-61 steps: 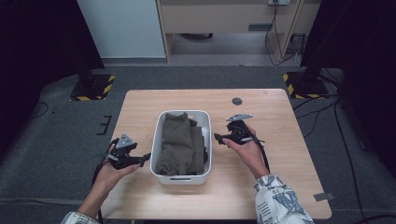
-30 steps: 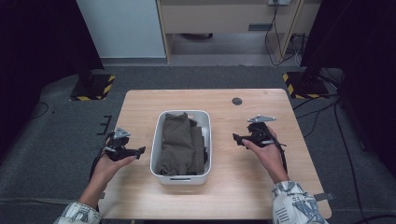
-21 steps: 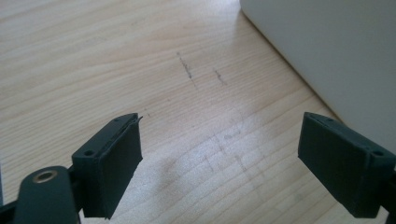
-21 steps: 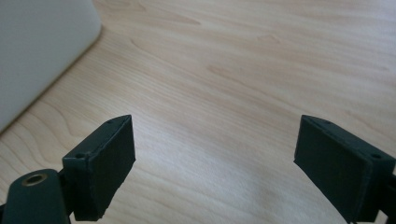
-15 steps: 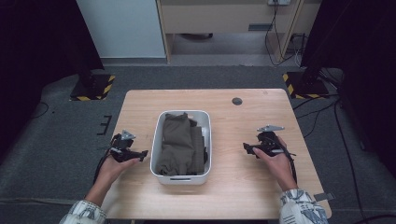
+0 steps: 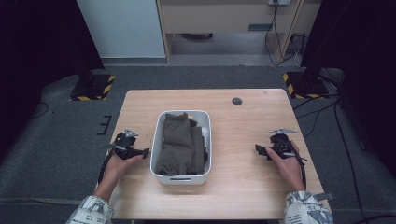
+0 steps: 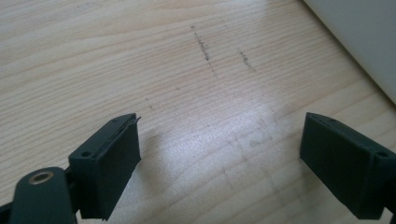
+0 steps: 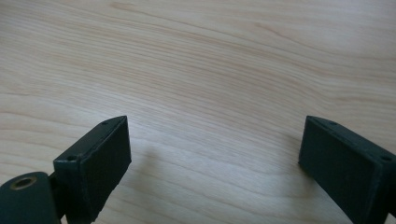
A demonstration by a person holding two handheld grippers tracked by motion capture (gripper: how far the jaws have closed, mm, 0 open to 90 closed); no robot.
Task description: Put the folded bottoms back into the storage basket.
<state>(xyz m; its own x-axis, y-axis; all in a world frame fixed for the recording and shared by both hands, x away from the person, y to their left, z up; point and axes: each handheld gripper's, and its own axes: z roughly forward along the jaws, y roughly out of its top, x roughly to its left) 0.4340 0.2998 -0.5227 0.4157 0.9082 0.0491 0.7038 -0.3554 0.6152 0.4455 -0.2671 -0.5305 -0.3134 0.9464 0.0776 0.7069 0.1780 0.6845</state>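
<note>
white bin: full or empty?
Full. The white bin on the table holds folded olive-brown clothes reaching about rim height, with darker fabric along one side.

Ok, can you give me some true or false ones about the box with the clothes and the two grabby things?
1. The white bin holds folded olive-brown clothes. True.
2. The left hand-held gripper is clamped on a sock. False: its jaws stand open over bare wood.
3. The right hand-held gripper is open with nothing between its jaws. True.
4. The bin sits on the floor. False: it sits on the wooden table, between the two hands.
5. A small dark round spot lies on the table beyond the bin. True.
</note>
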